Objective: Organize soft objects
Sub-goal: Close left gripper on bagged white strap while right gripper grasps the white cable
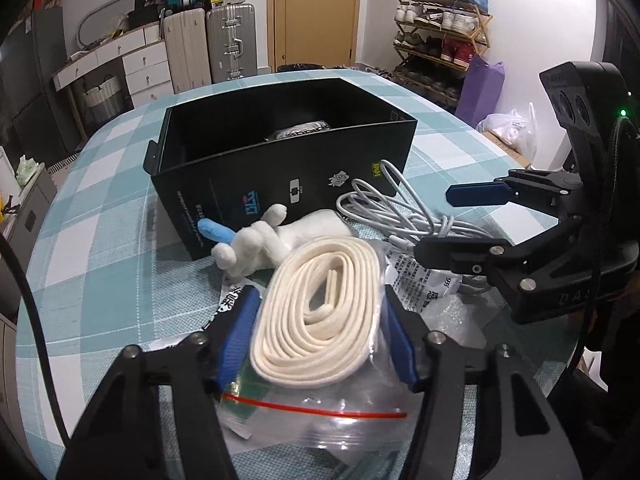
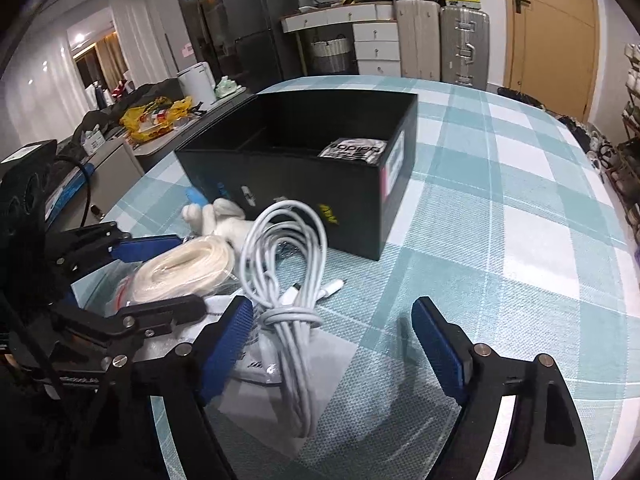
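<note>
A coiled cream strap in a clear zip bag (image 1: 320, 312) lies between the open fingers of my left gripper (image 1: 320, 316); contact cannot be told. It also shows in the right wrist view (image 2: 184, 268). A white plush toy (image 1: 260, 240) with a blue part lies behind it, against the open black box (image 1: 280, 176), which holds a black-and-white packet (image 2: 354, 151). A bundled white cable (image 2: 288, 280) lies between the open fingers of my right gripper (image 2: 336, 340), nearer the left finger. The right gripper (image 1: 452, 216) shows open in the left wrist view.
The checked teal tablecloth (image 2: 500, 200) covers the table. Printed plastic packets (image 1: 424, 276) and bubble wrap lie under the cable and strap. Suitcases, drawers, a door and a shoe rack stand behind the table.
</note>
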The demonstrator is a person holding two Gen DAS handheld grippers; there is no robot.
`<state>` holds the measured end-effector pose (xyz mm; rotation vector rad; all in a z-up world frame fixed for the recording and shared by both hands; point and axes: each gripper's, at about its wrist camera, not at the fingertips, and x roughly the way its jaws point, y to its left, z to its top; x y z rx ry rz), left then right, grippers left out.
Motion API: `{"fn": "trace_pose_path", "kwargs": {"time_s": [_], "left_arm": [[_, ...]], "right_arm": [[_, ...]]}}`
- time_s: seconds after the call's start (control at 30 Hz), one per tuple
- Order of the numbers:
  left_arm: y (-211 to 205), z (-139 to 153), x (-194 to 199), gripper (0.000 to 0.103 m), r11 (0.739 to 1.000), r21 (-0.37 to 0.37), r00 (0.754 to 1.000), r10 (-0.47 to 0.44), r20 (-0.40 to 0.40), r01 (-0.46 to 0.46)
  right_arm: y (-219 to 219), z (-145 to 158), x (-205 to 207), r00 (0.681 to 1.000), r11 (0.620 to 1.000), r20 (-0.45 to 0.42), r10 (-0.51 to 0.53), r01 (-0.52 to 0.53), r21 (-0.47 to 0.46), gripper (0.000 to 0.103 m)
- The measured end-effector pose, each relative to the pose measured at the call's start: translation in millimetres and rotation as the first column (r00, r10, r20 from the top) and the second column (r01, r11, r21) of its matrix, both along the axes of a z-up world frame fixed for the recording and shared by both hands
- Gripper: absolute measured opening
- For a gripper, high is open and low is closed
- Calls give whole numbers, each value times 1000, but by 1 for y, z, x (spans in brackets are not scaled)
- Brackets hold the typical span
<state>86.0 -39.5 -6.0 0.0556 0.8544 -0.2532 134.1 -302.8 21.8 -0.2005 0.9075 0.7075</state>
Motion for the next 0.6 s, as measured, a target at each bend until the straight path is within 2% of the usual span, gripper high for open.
{"fn": "trace_pose_path", "kwargs": {"time_s": [0.27,0.6], "left_arm": [[-2,6,-6,39,1000,-12,1000,-5,30,5],[5,13,-11,31,999,-34,999,3,48,-2]], "right_arm": [[4,-3,-3,999,999,-7,37,-37,8,61],[9,-4,-7,997,997,-15,78,-77,24,40]]}}
